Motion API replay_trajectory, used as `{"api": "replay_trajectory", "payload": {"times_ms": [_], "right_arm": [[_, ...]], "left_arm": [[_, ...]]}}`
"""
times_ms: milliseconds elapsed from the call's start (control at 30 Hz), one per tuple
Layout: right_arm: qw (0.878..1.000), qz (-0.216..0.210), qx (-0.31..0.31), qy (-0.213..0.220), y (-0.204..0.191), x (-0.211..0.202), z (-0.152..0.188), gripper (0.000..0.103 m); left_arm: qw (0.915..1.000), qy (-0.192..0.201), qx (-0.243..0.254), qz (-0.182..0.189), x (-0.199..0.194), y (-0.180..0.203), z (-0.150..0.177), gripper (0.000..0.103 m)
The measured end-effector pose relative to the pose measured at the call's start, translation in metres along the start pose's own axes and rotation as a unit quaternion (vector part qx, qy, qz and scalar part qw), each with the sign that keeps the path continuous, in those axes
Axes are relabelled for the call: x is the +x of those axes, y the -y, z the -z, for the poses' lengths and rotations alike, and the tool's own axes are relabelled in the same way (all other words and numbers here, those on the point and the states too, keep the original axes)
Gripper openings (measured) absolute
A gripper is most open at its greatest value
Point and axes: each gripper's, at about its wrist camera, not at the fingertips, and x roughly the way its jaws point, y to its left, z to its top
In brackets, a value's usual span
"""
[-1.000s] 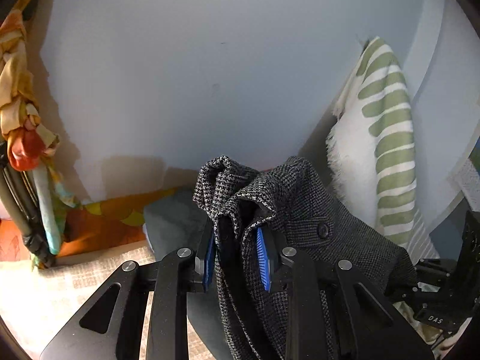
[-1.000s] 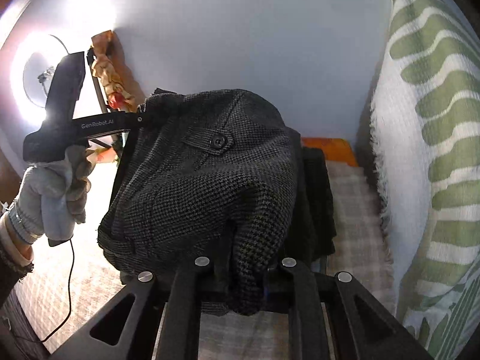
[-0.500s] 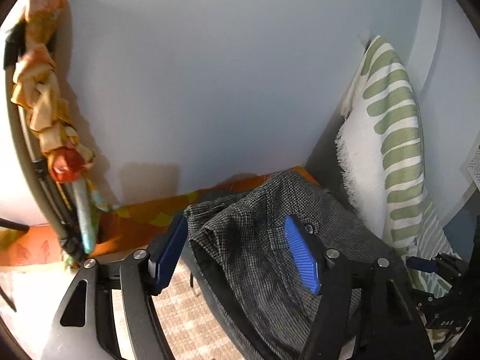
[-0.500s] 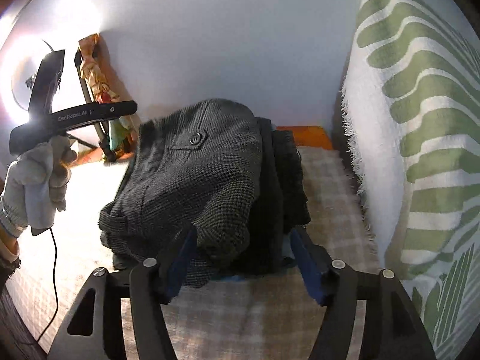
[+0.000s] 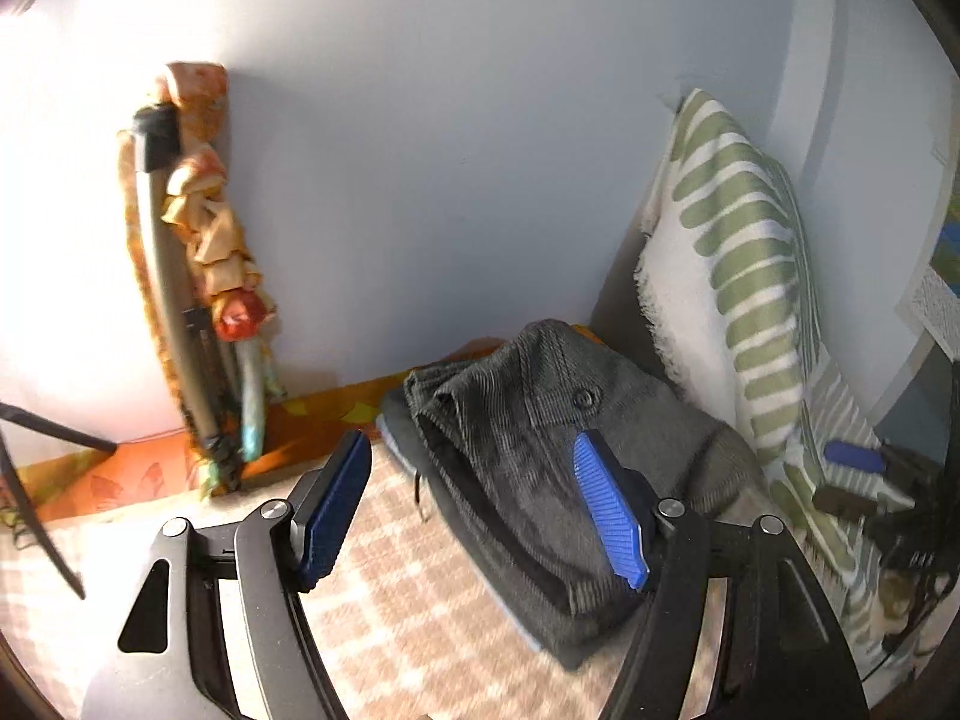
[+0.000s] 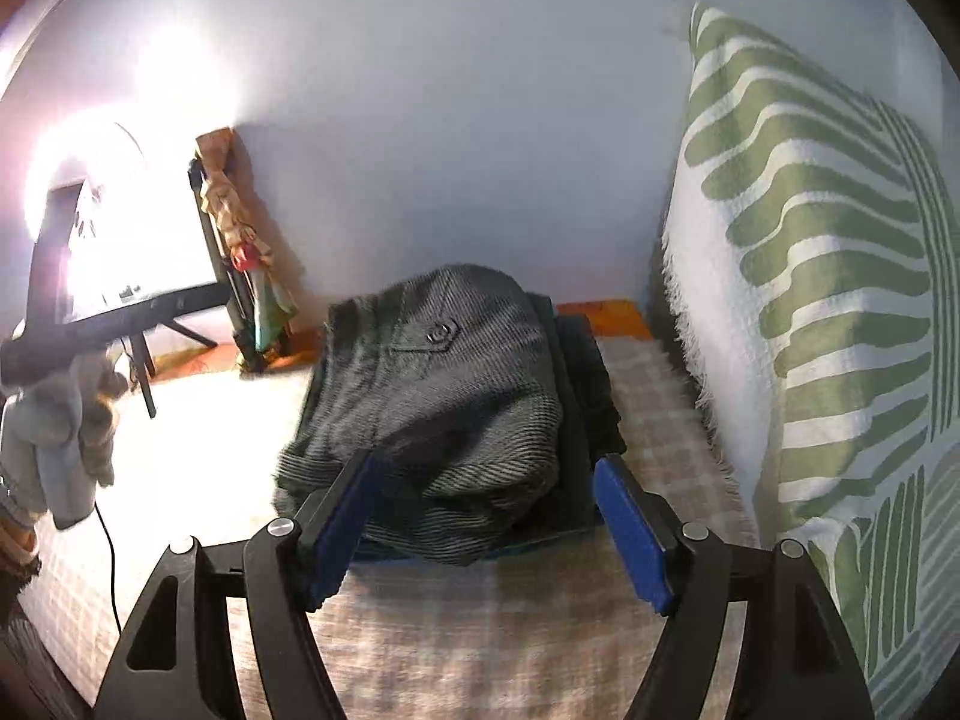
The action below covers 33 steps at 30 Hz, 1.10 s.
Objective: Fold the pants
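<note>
Both grippers have been drawn back and spread, released. Left gripper (image 5: pixel 474 516): pants (image 5: pixel 576 468) lie folded right of centre, long axis running up-left. Right gripper (image 6: pixel 486 528): pants (image 6: pixel 444 414) sit dead ahead, nearer.

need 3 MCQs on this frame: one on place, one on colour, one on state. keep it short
1. Where do the pants lie?
A. on the checked cover, left of the striped pillow
B. hung on the wall
C. on the pillow

2. What colour are the claw pads?
A. red
B. blue
C. white

3. What state are the claws in?
A. both shut on the pants
B. left shut, right open
C. both open, holding nothing

Answers:
1 A: the folded pile sits on the checked cover, with the pillow standing to its right.
2 B: blue ribbed pads show in both wrist views.
3 C: the left claw and the right claw have their jaws spread wide, with no cloth clamped between them.
</note>
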Motion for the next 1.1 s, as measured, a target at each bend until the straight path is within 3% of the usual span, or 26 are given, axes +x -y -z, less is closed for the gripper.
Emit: {"api": "replay_trajectory", "payload": {"times_ms": [267,500,633,900,1100], "right_arm": [[0.999,0.007,0.004,0.033,-0.048,-0.042,0.020,0.082],[0.998,0.020,0.019,0.051,-0.091,-0.078,0.054,0.093],[0.997,0.027,0.032,0.064,-0.114,-0.100,0.077,0.098],[0.996,0.043,0.031,0.078,-0.159,-0.125,0.118,0.103],[0.994,0.057,0.007,0.088,-0.195,-0.129,0.136,0.103]], "left_arm": [[0.9993,0.010,0.034,0.015,-0.072,0.008,0.040,0.070],[0.9979,0.025,0.058,0.018,-0.126,0.019,0.079,0.070],[0.9975,0.031,0.061,0.019,-0.155,0.019,0.105,0.079],[0.9982,0.039,0.045,0.009,-0.201,0.001,0.152,0.081],[0.9983,0.034,0.037,-0.030,-0.219,-0.020,0.180,0.081]]}}
